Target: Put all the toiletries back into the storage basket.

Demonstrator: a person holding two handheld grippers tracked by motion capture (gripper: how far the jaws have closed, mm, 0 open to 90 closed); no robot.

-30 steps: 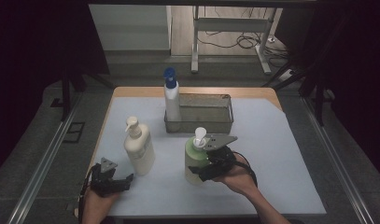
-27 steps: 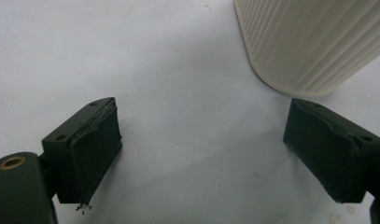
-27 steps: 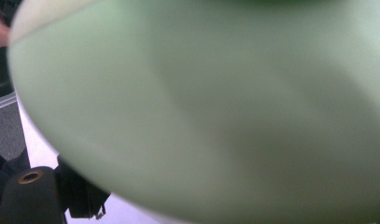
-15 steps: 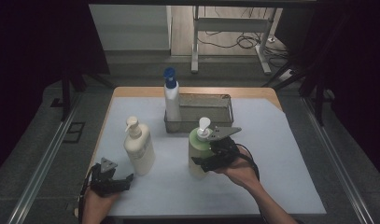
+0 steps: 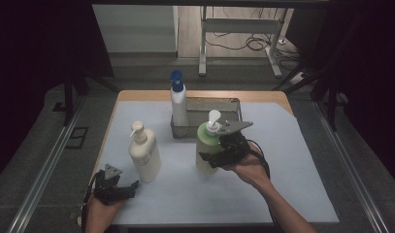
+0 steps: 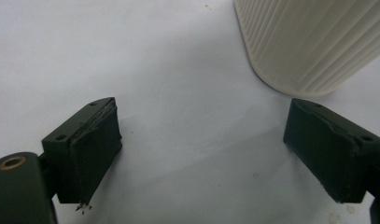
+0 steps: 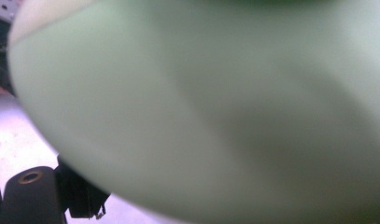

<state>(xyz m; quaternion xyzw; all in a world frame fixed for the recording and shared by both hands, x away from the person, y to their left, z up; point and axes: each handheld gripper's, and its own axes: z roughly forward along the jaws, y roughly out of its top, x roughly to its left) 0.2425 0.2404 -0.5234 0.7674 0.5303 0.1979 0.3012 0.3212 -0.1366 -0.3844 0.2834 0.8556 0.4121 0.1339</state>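
While the right gripper (image 5: 215, 156) clamps its jaws around the body of the green pump bottle (image 5: 207, 149), that bottle sits just right of centre in the high view, in front of the metal basket (image 5: 232, 108) and slightly tilted; whether its base touches the tabletop (image 5: 292, 165) cannot be told. Seen from the right gripper view, the green body (image 7: 215, 112) is pressed close against the lens. At the lower left of the high view, the left gripper (image 5: 118, 189) rests on the tabletop with jaws spread wide and empty, near the cream pump bottle (image 5: 144, 154). A white bottle with a blue pump (image 5: 178, 101) stands at the basket's left end.
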